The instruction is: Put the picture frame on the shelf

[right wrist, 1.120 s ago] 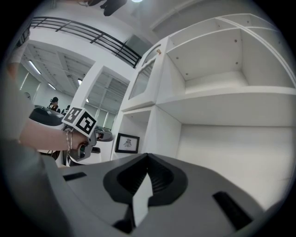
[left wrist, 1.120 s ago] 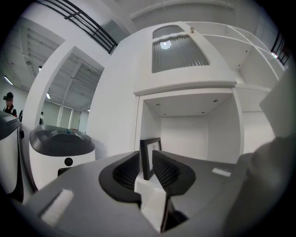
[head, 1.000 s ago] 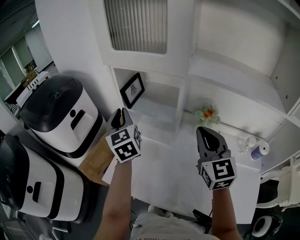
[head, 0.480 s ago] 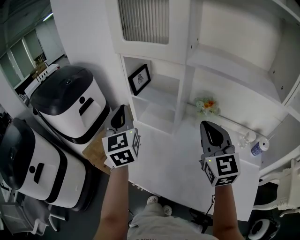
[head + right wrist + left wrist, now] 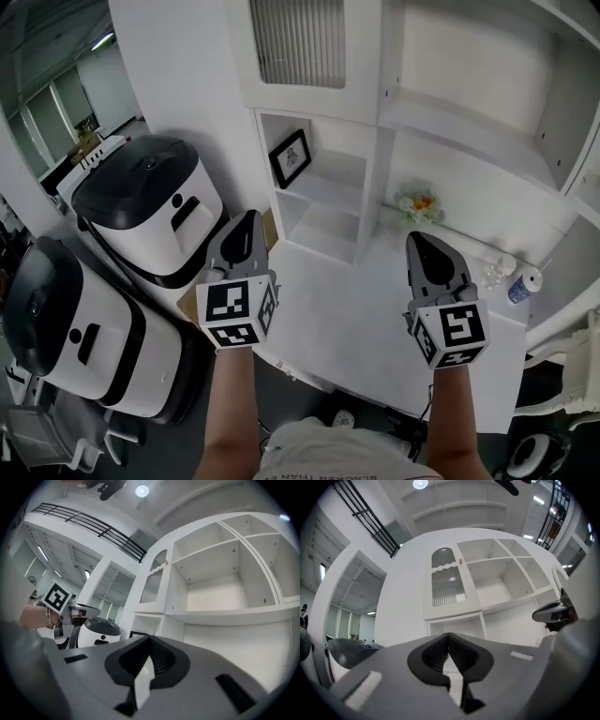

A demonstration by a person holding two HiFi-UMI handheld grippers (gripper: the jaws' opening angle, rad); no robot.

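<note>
Picture frame set in the shelf.
Leans tilted in the compartment beneath the ribbed door; finds left hand-held gripper and right hand-held gripper pinched closed, empty, above the white table.

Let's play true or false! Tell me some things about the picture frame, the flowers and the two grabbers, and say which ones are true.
1. The picture frame is inside a cubby of the white shelf. True.
2. The left gripper is holding the picture frame. False: its jaws are together with nothing between them, and the frame sits apart from it in the cubby.
3. The flowers sit to the right of the frame's cubby. True.
4. The right gripper has its jaws wide open. False: they are together and empty.
5. The flowers are inside the same cubby as the frame. False: they are outside it, on the white surface.
</note>
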